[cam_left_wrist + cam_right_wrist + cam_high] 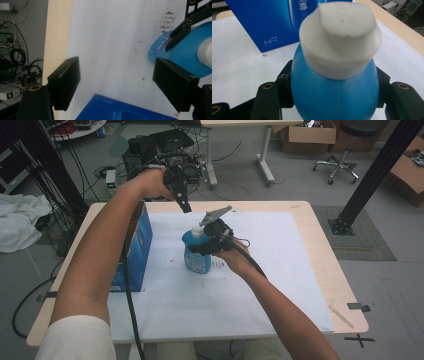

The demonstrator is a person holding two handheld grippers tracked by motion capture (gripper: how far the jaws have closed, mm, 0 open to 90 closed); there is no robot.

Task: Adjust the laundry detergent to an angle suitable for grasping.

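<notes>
On the white sheet (260,270) covering the table (330,250), high view: my right gripper (202,242) is clamped round a blue bottle (196,256) with a white cap (197,231), standing upright near the sheet's middle. My left gripper (186,206) hangs above the table at about 11 o'clock from the bottle, not touching it. A blue box (137,245) stands at 9 o'clock from the bottle, near the table's left edge.

Left gripper view: my jaws are wide apart, nothing between them but bare sheet. The bottle (180,52) lies at 2 o'clock, just past my right-hand jaw, with part of the other gripper across it. The box top (120,111) sits at 6 o'clock.

Right gripper view: my jaws press both flanks of the bottle (334,97), cap (340,35) uppermost. The box (277,22) stands at 11 o'clock behind it.
</notes>
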